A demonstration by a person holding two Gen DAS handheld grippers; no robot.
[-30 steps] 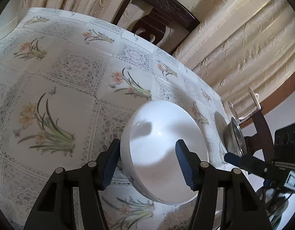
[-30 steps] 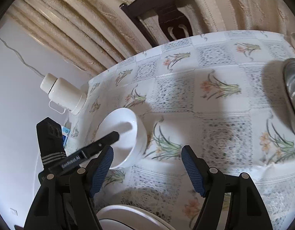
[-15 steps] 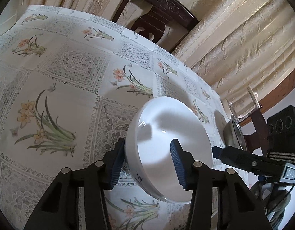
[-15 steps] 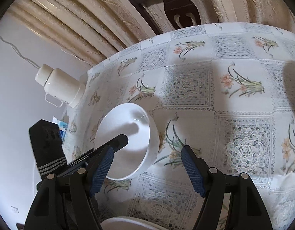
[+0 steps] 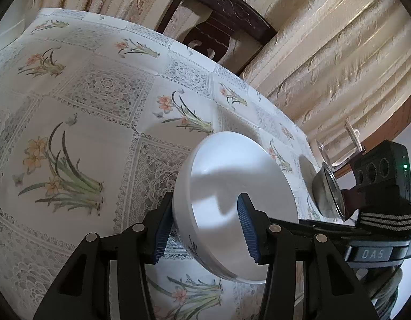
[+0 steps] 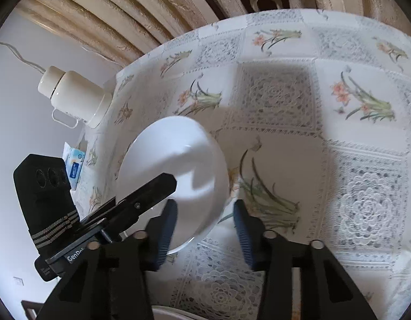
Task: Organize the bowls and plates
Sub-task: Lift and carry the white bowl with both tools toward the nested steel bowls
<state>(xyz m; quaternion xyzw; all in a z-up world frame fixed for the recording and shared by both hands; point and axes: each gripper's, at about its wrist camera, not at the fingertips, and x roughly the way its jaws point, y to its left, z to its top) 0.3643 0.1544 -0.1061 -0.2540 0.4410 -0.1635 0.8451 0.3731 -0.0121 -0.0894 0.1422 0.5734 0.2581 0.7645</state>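
Left fingers [image 5: 162,226] astride bowl [image 5: 232,202] rim — one inside.

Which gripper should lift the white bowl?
Left. The left gripper already pinches the white bowl by its rim; the right gripper is closing on the opposite rim, pads not yet pressing.

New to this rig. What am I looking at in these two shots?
No robot: a person holds a two-finger claw in each hand, each with a fisheye camera looking along its fingers. One picture comes from the left claw, one from the right claw. Both show the same round white ceramic bowl over a floral lace-pattern tablecloth. The left claw grips its wall, one finger inside, one outside. The right claw's jaws are closing around another part of the rim, not yet pressing. A shiny metal bowl stands nearby.
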